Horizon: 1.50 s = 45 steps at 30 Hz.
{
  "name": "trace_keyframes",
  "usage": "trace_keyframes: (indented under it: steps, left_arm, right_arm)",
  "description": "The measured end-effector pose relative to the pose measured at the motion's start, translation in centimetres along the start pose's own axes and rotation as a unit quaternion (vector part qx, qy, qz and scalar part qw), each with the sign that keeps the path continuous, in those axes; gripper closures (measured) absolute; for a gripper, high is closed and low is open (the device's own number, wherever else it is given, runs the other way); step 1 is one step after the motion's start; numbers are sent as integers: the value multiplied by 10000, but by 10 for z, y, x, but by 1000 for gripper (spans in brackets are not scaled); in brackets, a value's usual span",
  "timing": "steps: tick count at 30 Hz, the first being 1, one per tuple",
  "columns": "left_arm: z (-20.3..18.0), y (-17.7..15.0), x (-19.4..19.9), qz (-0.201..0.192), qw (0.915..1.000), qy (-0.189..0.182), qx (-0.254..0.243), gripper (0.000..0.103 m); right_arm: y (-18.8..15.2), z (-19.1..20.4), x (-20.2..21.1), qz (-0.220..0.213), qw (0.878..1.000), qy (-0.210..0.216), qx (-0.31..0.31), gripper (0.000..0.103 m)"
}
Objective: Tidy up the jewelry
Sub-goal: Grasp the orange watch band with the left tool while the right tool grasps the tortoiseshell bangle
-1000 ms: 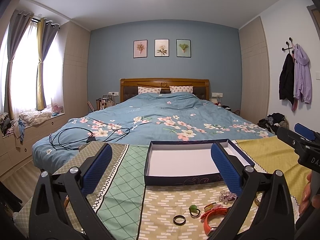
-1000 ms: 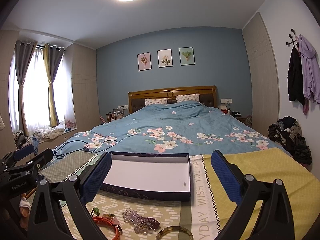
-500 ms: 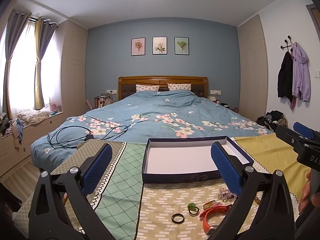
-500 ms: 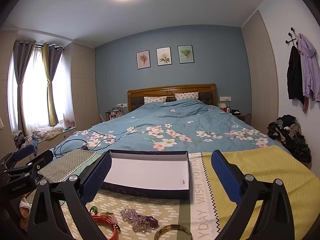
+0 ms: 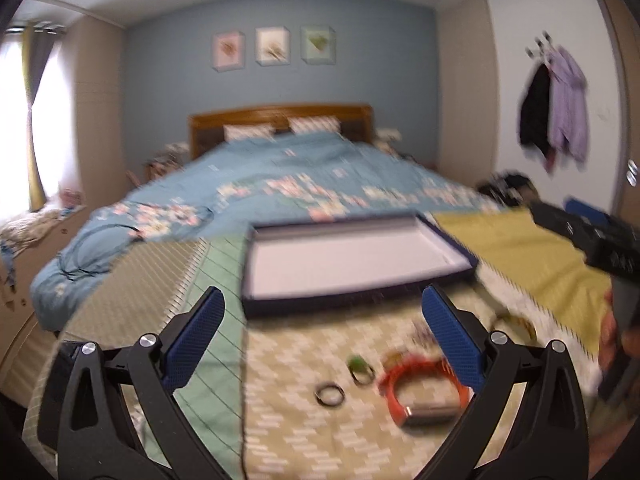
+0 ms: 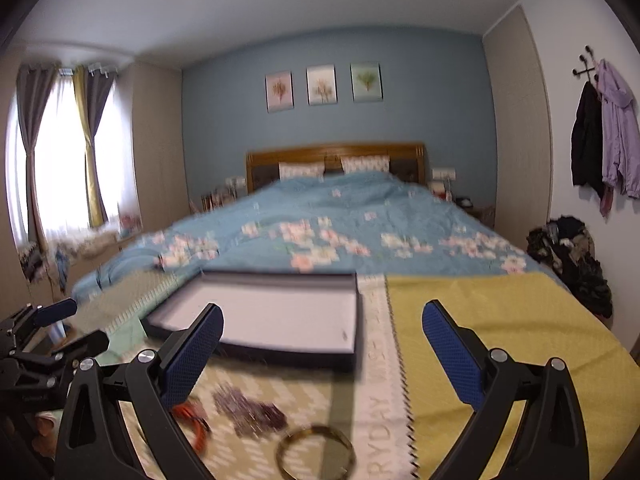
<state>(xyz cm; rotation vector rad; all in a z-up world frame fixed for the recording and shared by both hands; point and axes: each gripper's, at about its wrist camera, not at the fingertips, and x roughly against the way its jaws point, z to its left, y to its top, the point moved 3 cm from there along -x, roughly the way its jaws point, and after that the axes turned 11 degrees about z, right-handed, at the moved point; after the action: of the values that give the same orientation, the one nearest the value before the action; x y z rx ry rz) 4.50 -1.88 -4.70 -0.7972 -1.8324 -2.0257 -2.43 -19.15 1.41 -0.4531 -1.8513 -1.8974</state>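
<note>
A: How are the two tools held?

B: The left tool [image 5: 322, 340] is seen spread wide, nothing gripped between its blue, dimple-textured pads [image 5: 452, 340]. The right tool [image 6: 322, 350] is likewise released and empty, its black plastic frame fixed with round metal bolts.

A: Where is the jewelry found?

B: It is scattered on a patterned cloth [image 5: 304, 432] spread over the foot of the bed, just in front of a shallow rectangular box [image 5: 352, 258]. The box is dark navy outside and plain white inside, and nothing is seen in it.

A: Which pieces can be made out?

B: In the left view, a dark round ring [image 5: 330, 394] is seen beside a ring with a green top [image 5: 360, 370]. To their right an orange strap watch [image 5: 424, 394] with a metallic rectangular face is laid in a loop. In the right view, a cluster of purple beads [image 6: 250, 410] and a thin gold bangle [image 6: 316, 454] lie near the bottom edge. Everything is blurred, so finer texture cannot be told.

A: And the cloth?

B: It is made of panels: green diamond grid, pale brick pattern, plain yellow weave.
</note>
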Motion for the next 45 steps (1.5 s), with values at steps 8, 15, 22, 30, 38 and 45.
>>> trace_keyframes:
  steps: [8, 15, 22, 30, 38, 45]
  left_arm:
    - [-20, -26, -45, 1028, 9917, -447, -634, 14]
    - [-31, -36, -64, 1534, 9821, -878, -659, 57]
    - [-40, -44, -66, 1801, 9733, -1275, -632, 80]
    - [-51, -51, -47, 1929, 9654, -1570, -782, 69]
    - [-51, -39, -54, 1882, 9650, -1471, -1082, 63]
    - [-58, -45, -63, 2133, 9560, -1577, -1256, 92]
  right_arm:
    - [-34, -9, -39, 1421, 9890, 326, 244, 7]
    - [-53, -8, -49, 1986, 9780, 470, 429, 20]
    - [-65, -11, -56, 2340, 9688, 708, 415, 45]
    - [-71, -13, -62, 2535, 9628, 847, 392, 76]
    - [-71, -15, -63, 2580, 9613, 879, 407, 74]
    - [-71, -14, -64, 2593, 9607, 836, 537, 78]
